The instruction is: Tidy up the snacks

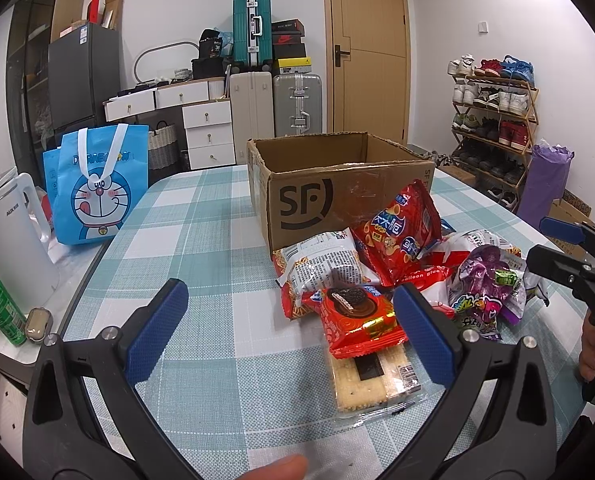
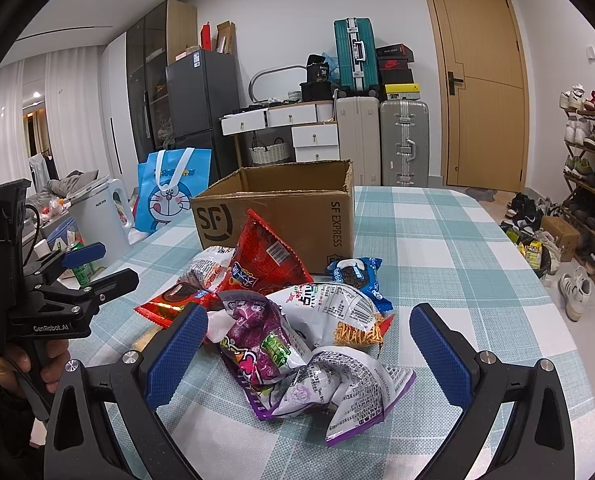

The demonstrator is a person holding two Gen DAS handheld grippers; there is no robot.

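The left claw (image 1: pixel 293 328) is hovering low over the checked surface (image 1: pixel 201 240), its blue fingers (image 1: pixel 157 332) spread wide and pinching nothing. Between them, toward 1 o'clock, a red cookie pack (image 1: pixel 357 320) is lying on top of a clear cracker pack (image 1: pixel 377 380). Beyond these, at 12 o'clock, a white noodle bag (image 1: pixel 325 264) and a red chip bag (image 1: pixel 401 228) are leaning against the open box (image 1: pixel 317 184), which is standing on the surface with its flaps gone. A purple bag (image 1: pixel 485 288) is lying at 2 o'clock, and the right claw (image 1: pixel 553 244) is showing at 3 o'clock, fingers apart.

In the right wrist view that claw (image 2: pixel 309 344) is also spread and holding nothing, its fingers straddling the purple bag (image 2: pixel 257 344) and a crumpled white bag (image 2: pixel 337 392). A blue cookie pack (image 2: pixel 361 276) is lying at 12 o'clock beside the box (image 2: pixel 281 208). A hand (image 2: pixel 21 364) is gripping the left tool at 9 o'clock. A Doraemon tote (image 1: pixel 97 188), a white kettle (image 1: pixel 13 236) and a green can (image 1: pixel 1 308) are sitting off to 10 o'clock
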